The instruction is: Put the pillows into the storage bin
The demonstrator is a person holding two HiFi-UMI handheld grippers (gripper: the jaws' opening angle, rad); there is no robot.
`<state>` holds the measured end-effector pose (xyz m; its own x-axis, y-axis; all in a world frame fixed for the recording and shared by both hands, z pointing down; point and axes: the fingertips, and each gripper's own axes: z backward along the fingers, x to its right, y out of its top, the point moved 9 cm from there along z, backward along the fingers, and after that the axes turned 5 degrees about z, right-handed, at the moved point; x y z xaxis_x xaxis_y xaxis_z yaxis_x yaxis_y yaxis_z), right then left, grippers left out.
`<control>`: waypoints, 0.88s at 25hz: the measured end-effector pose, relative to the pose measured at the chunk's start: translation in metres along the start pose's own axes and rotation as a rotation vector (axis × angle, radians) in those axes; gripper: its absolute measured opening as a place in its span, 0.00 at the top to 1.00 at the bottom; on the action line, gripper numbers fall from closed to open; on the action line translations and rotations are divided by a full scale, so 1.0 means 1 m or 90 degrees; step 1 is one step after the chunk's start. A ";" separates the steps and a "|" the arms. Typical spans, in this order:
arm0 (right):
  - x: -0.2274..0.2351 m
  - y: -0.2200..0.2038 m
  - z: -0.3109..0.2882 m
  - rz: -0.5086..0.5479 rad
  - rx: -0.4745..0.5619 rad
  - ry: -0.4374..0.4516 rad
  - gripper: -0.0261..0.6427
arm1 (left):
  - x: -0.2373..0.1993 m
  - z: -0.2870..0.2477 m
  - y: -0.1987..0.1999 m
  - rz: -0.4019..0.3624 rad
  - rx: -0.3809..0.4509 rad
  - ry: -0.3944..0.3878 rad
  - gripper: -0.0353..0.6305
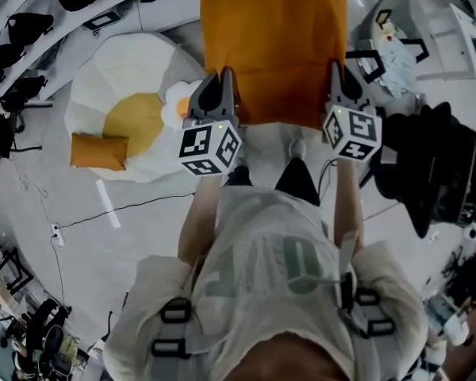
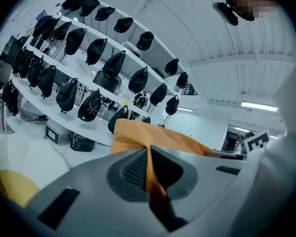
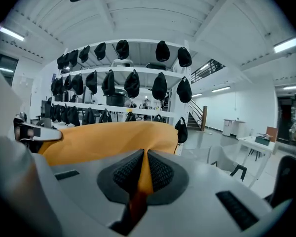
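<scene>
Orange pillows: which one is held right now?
The large orange pillow, pinched by the left gripper and right gripper. The small orange pillow lies free at the egg-shaped cushion's edge.

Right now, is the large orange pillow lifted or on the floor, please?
Lifted: the left gripper and right gripper each clamp the large orange pillow by its edge.

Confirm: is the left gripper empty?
No, the left gripper is shut on the orange pillow.
</scene>
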<state>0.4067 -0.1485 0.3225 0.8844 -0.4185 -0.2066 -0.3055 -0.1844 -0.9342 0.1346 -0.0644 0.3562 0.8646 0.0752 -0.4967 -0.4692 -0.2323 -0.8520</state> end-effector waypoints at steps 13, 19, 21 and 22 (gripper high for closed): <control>0.067 -0.007 -0.101 0.012 -0.010 0.098 0.94 | 0.025 -0.083 -0.012 0.005 0.005 0.108 0.93; 0.095 -0.018 -0.141 0.010 -0.023 0.136 0.94 | 0.036 -0.120 -0.023 0.011 -0.002 0.147 0.93; 0.100 -0.022 -0.152 0.010 -0.027 0.143 0.94 | 0.035 -0.129 -0.026 0.013 -0.005 0.154 0.93; 0.102 -0.024 -0.157 0.010 -0.029 0.145 0.94 | 0.035 -0.134 -0.027 0.012 -0.007 0.156 0.93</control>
<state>0.4488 -0.3263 0.3691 0.7781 -0.6111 -0.1452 -0.3390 -0.2140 -0.9161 0.2013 -0.1853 0.3843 0.8739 -0.1664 -0.4568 -0.4853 -0.2426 -0.8401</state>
